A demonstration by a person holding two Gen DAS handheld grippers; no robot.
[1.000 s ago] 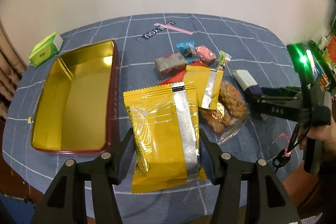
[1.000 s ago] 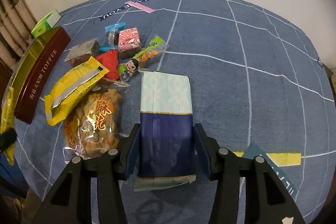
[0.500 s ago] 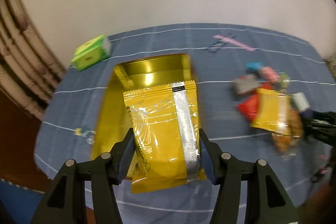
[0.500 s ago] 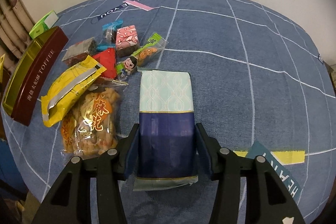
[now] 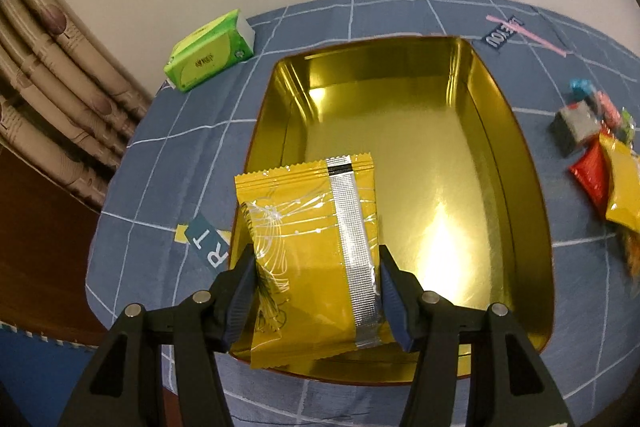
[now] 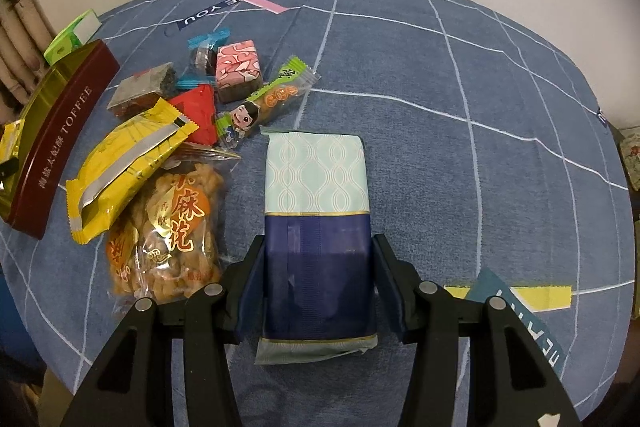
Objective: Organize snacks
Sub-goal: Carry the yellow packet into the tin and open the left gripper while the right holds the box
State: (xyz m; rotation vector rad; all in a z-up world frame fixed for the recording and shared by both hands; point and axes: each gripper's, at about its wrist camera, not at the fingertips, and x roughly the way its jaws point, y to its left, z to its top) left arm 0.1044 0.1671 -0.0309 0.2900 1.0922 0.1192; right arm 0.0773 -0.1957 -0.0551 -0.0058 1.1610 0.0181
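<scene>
My left gripper (image 5: 316, 255) is shut on a yellow snack packet (image 5: 304, 227) with a silver seam, held over the near left part of an open gold tin (image 5: 516, 131) whose inside is bare. On the blue checked cloth, my right gripper (image 6: 319, 243) is shut on a navy and mint packet (image 6: 316, 179), pads against its two long sides. Left of it lie a second yellow packet (image 6: 124, 163), a bag of fried twists (image 6: 172, 227), a red wrapper (image 6: 196, 111), a pink cube (image 6: 238, 67) and a green cartoon candy (image 6: 276, 95). The tin's maroon wall (image 6: 60, 131) shows at far left.
A green tissue pack (image 5: 212, 51) lies beyond the tin's far left corner. A curtain (image 5: 48, 99) hangs past the table's left edge. The small snacks (image 5: 600, 155) sit right of the tin. Bare cloth (image 6: 480, 107) spreads right of the navy packet.
The left gripper has carried the yellow packet leftward, from above the snack pile to over the gold tin, and tipped further down. The right gripper and its packet have stayed put.
</scene>
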